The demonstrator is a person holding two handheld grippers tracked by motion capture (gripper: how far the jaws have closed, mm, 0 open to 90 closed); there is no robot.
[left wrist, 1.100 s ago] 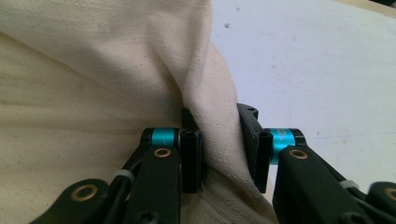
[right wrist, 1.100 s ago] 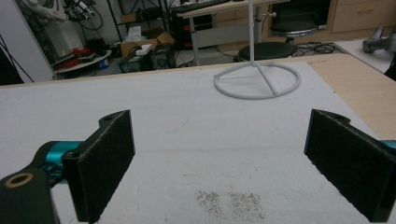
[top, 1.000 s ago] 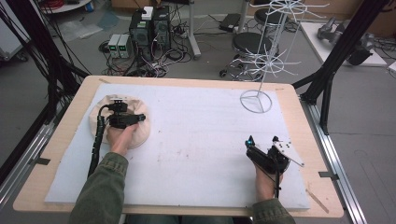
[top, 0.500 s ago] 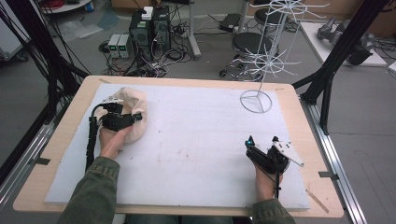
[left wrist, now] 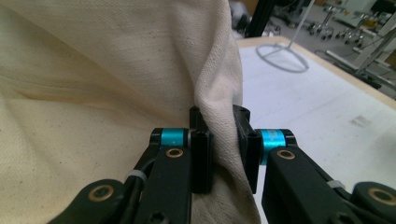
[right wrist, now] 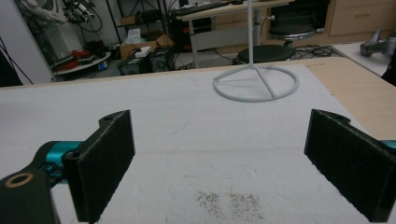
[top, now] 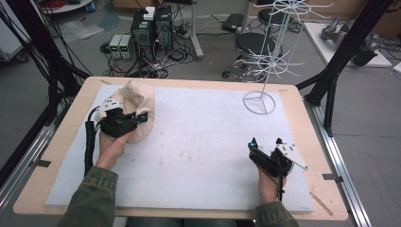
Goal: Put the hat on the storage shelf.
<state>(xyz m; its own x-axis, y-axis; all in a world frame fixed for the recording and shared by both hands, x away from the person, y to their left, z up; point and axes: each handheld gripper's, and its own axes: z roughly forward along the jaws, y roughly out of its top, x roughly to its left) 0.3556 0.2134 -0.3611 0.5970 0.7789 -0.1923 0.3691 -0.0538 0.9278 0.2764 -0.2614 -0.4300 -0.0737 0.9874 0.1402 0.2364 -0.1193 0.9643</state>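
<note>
- Looking down from the high view, the left hand-held gripper [top: 142, 116] is clamped on a cream cloth [top: 135, 97], which bunches up over and beyond its tips, partly lifted off the white mat [top: 198, 142] on the bench [top: 302, 109]. The person's left hand [top: 113, 142] holds the tool from behind, with a green sleeve [top: 90, 198] below it.
- In the same view, the right hand-held gripper [top: 265, 143] sits well apart from the cloth, far off to the cloth's right, with its jaws spread and nothing between them. A white wire stand [top: 265, 71] rises beyond it.
- From the left gripper view, the left hand-held gripper [left wrist: 219, 149] pinches a vertical fold of the cloth [left wrist: 93, 93] tight between both pads; the rest of the fabric spreads to the left and above the jaws.
- From the right gripper view, the right hand-held gripper [right wrist: 219, 163] stands wide open over the bare mat [right wrist: 187, 130], with the ring base of the stand [right wrist: 256, 84] ahead of it.
</note>
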